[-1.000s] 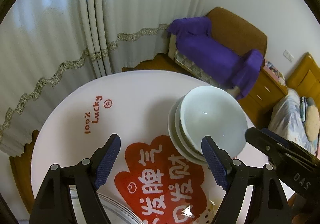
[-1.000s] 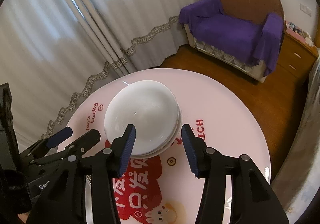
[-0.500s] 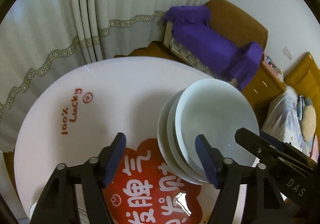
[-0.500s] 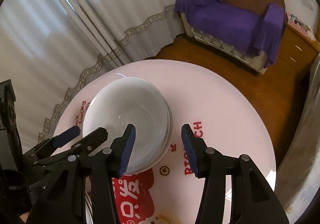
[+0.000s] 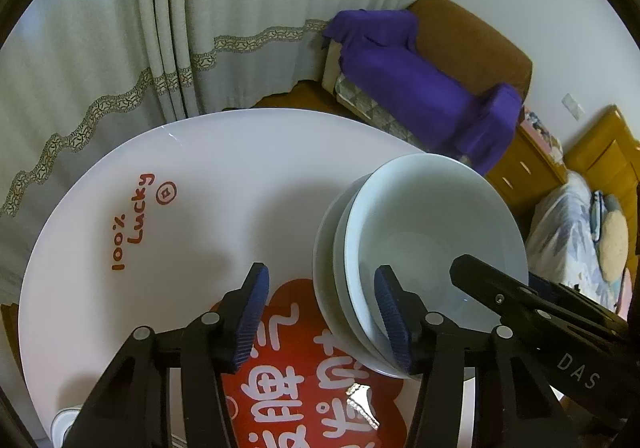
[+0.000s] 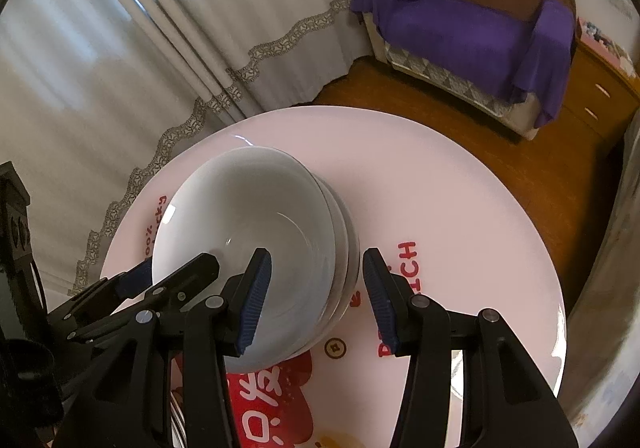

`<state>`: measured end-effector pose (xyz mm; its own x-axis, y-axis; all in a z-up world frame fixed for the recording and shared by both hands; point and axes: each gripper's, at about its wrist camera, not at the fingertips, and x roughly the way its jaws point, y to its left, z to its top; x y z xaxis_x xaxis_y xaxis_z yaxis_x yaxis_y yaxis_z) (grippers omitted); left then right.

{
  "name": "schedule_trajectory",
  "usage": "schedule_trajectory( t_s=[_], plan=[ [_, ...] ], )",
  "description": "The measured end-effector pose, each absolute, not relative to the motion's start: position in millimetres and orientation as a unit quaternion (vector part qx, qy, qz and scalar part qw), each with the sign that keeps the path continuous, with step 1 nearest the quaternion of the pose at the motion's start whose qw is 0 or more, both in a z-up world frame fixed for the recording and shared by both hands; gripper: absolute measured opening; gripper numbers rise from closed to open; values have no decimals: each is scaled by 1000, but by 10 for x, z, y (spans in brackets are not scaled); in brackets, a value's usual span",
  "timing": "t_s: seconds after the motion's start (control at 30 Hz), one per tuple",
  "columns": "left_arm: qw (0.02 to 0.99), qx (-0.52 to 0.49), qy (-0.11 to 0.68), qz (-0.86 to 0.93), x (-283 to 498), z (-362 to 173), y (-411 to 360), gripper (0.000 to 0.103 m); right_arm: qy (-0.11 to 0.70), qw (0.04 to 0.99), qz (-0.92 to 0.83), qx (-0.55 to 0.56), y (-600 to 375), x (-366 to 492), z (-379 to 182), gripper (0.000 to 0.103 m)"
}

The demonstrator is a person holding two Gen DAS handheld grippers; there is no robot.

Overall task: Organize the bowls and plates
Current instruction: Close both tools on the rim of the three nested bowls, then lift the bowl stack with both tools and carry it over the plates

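A stack of white bowls (image 5: pixel 424 224) stands on the round white table (image 5: pixel 224 183) with red print; it also shows in the right wrist view (image 6: pixel 256 224). My left gripper (image 5: pixel 320 312) is open, its right finger over the stack's near left rim and its left finger over the table. My right gripper (image 6: pixel 316 296) is open and straddles the stack's near right rim, its left finger over the top bowl. Neither holds anything. The right gripper shows in the left wrist view (image 5: pixel 520 304) reaching over the top bowl.
The rim of a glass dish (image 6: pixel 176 420) peeks in at the table's near edge. A small white object (image 5: pixel 64 424) sits at the table's near left edge. Curtains (image 5: pixel 160 27), a brown armchair with a purple throw (image 5: pixel 424 87) and wooden cabinets (image 5: pixel 532 167) stand beyond the table.
Both grippers have moved in toward the bowl stack, which now looks larger and closer. The left gripper's jaws stand narrower than a second ago. The bowls have not moved.
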<state>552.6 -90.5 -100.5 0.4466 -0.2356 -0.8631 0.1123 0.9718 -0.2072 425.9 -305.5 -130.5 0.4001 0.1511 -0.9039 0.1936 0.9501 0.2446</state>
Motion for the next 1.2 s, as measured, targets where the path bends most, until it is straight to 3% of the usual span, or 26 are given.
schedule_trajectory(
  t_s=[0.43, 0.63, 1.2],
  plan=[
    [848, -60, 514, -112, 5505, -1023, -991, 26, 556, 816, -12, 158, -3015, 4276, -1374, 45],
    [850, -60, 512, -110, 5489, -1027, -1006, 25, 558, 815, -19, 157, -3028, 4287, -1408, 35],
    [849, -63, 513, -110, 5484, -1024, -1009, 25, 551, 817, -20, 167, -3005, 4270, -1420, 31]
  ],
)
